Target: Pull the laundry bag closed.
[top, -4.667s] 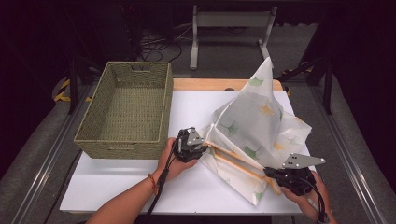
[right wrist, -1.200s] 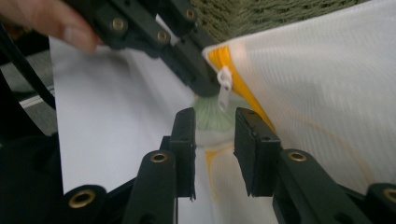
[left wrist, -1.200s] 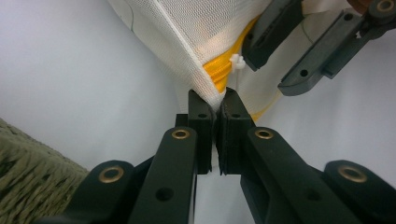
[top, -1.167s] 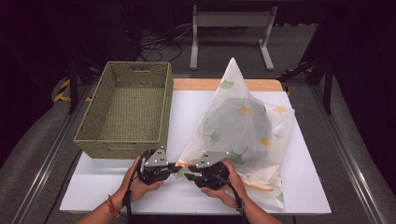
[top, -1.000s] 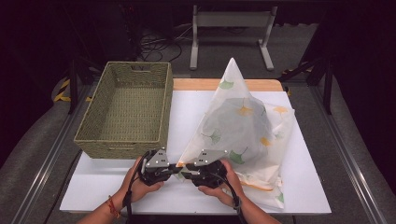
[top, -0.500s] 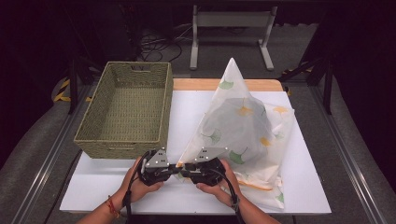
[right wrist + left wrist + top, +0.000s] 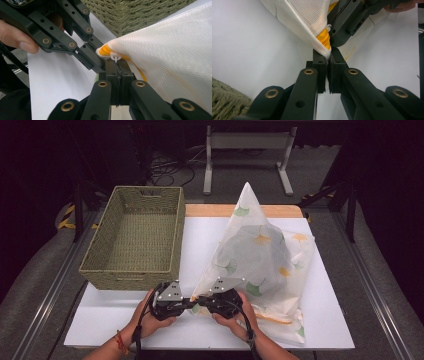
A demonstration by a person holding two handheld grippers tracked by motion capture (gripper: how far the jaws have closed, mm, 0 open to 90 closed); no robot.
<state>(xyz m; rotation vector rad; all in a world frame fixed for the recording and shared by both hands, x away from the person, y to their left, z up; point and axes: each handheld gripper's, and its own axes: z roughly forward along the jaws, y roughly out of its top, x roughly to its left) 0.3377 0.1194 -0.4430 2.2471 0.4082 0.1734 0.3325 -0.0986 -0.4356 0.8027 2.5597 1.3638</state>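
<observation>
Both grippers have converged at the bag's (image 7: 260, 265) near-left corner on the table (image 7: 200, 245): left gripper (image 7: 328, 56) pinches the corner fabric, right gripper (image 7: 117, 65) has clamped the zipper pull (image 7: 115, 58), ready for unzipping.

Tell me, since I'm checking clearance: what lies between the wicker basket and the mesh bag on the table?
In the high view, a bare strip of white tabletop separates the wicker basket from the mesh bag; nothing sits there.

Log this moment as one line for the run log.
left gripper: shut on mesh laundry bag corner | right gripper: shut on its white zipper pull | wicker basket: empty
</observation>
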